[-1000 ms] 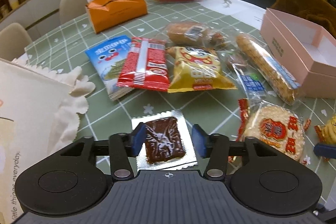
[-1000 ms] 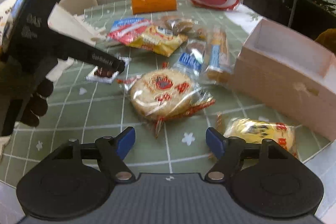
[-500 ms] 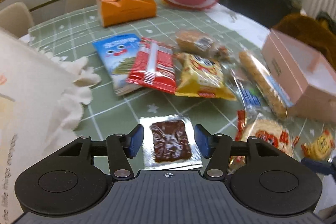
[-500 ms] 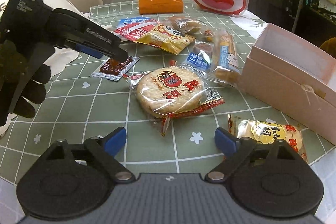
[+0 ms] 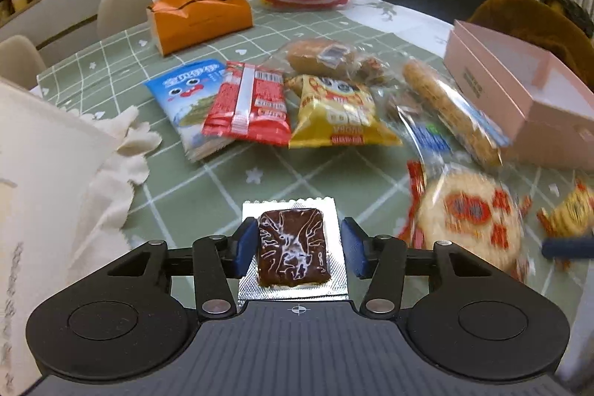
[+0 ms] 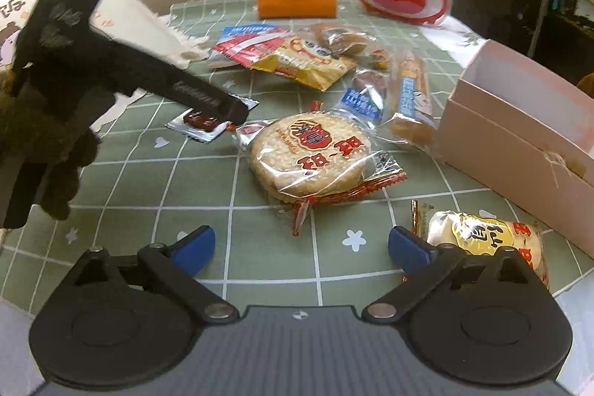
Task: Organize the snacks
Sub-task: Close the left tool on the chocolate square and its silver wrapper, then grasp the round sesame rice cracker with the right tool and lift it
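— Looking at the left gripper (image 5: 295, 244): where's the brown snack packet (image 5: 293, 247)?
— Flat on the green tablecloth (image 5: 208, 188), right between its blue pads; jaws have just been closing, the right pad still clear of it.
— And the right gripper (image 6: 300, 245)?
— Wide open over bare cloth, holding nothing.

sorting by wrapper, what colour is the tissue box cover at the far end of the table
Orange tissue box cover, white tissue sticking out the top; clearest in the left wrist view.

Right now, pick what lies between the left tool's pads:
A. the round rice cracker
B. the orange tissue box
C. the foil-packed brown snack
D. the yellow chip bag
C: the brown snack in its foil pack lies on the table between the left tool pads, which have just been closing; the left pad touches it, the right does not.
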Demonstrator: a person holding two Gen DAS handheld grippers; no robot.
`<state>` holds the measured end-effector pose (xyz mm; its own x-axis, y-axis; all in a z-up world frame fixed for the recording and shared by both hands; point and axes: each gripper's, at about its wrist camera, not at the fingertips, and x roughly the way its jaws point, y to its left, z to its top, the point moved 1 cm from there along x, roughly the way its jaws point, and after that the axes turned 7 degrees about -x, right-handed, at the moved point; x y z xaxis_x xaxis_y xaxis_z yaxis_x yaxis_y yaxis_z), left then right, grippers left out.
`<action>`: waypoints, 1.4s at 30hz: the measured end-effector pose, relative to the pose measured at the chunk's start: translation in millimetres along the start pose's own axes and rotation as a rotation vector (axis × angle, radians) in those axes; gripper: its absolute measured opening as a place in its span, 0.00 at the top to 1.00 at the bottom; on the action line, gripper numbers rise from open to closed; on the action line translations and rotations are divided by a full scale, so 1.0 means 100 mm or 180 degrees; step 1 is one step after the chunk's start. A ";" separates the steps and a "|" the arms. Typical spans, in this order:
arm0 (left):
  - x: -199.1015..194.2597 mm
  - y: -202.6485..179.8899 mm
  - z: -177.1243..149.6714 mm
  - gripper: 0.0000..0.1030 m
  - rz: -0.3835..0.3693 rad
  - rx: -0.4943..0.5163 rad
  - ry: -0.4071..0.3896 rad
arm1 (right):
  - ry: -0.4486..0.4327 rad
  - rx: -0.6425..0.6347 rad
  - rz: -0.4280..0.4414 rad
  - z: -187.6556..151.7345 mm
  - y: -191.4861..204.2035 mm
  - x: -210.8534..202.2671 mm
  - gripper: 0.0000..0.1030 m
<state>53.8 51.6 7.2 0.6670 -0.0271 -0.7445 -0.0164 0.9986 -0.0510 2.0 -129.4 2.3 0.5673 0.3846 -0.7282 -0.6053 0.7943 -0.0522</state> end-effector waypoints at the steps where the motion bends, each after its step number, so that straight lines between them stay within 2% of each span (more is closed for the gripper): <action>1: -0.04 0.02 -0.04 0.47 -0.0025 0.0002 0.0014 | 0.0037 -0.0004 0.0070 0.03 -0.03 -0.02 0.13; 3: -0.10 0.04 -0.09 0.47 -0.0052 0.0020 0.0026 | -0.0065 0.0047 0.0173 0.09 -0.11 -0.09 0.13; 5: -0.15 0.06 -0.13 0.47 -0.0105 0.0022 0.0035 | -0.0287 -0.0032 0.0014 0.18 -0.14 -0.16 0.13; 7: -0.18 0.08 -0.16 0.47 -0.0163 -0.0004 0.0047 | -0.0333 -0.0189 -0.0110 0.27 -0.14 -0.12 0.13; 10: -0.22 0.12 -0.17 0.46 -0.0212 -0.0040 0.0103 | -0.0229 -0.0365 -0.0082 0.42 -0.13 0.08 0.13; 13: -0.25 0.15 -0.17 0.46 -0.0220 -0.0088 0.0180 | -0.0008 -0.0510 0.0032 0.53 -0.07 0.33 0.13; 17: -0.30 0.17 -0.20 0.46 -0.0246 -0.0081 0.0258 | 0.0084 -0.0611 -0.0045 0.59 -0.02 0.46 0.15; 20: -0.30 0.16 -0.22 0.46 -0.0247 -0.0045 0.0217 | 0.0119 -0.0457 -0.0068 0.61 -0.06 0.41 0.23; 22: -0.30 0.13 -0.23 0.47 -0.0205 -0.0007 0.0203 | 0.0102 -0.0420 -0.0099 0.58 -0.09 0.32 0.37; 24: -0.31 0.08 -0.24 0.47 -0.0166 0.0064 0.0185 | 0.0052 -0.0400 -0.0108 0.56 -0.11 0.20 0.47; 27: -0.31 -0.01 -0.27 0.48 -0.0228 0.0134 0.0154 | -0.0025 -0.0349 -0.0153 0.52 -0.15 -0.01 0.55; 32: -0.32 -0.20 -0.31 0.48 -0.0421 0.0196 0.0121 | 0.0015 -0.0337 -0.0251 0.36 -0.21 -0.17 0.55; 36: -0.30 -0.29 -0.31 0.48 -0.0411 0.0219 0.0109 | 0.0066 -0.0431 -0.0237 0.18 -0.17 -0.23 0.53; 38: -0.29 -0.28 -0.30 0.48 -0.0421 0.0156 0.0114 | 0.0053 -0.0371 -0.0080 0.13 -0.17 -0.29 0.45; 40: -0.28 -0.27 -0.29 0.47 -0.0423 0.0138 0.0117 | 0.0019 -0.0279 0.0086 0.11 -0.19 -0.33 0.32; 42: -0.28 -0.28 -0.29 0.47 -0.0411 0.0164 0.0117 | -0.0076 -0.0266 0.0067 0.10 -0.20 -0.39 0.28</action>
<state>13.9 23.0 9.8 0.6334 -0.1563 -0.7579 0.1066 0.9877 -0.1145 -2.2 -155.3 38.7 0.5665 0.4126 -0.7133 -0.6611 0.7443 -0.0946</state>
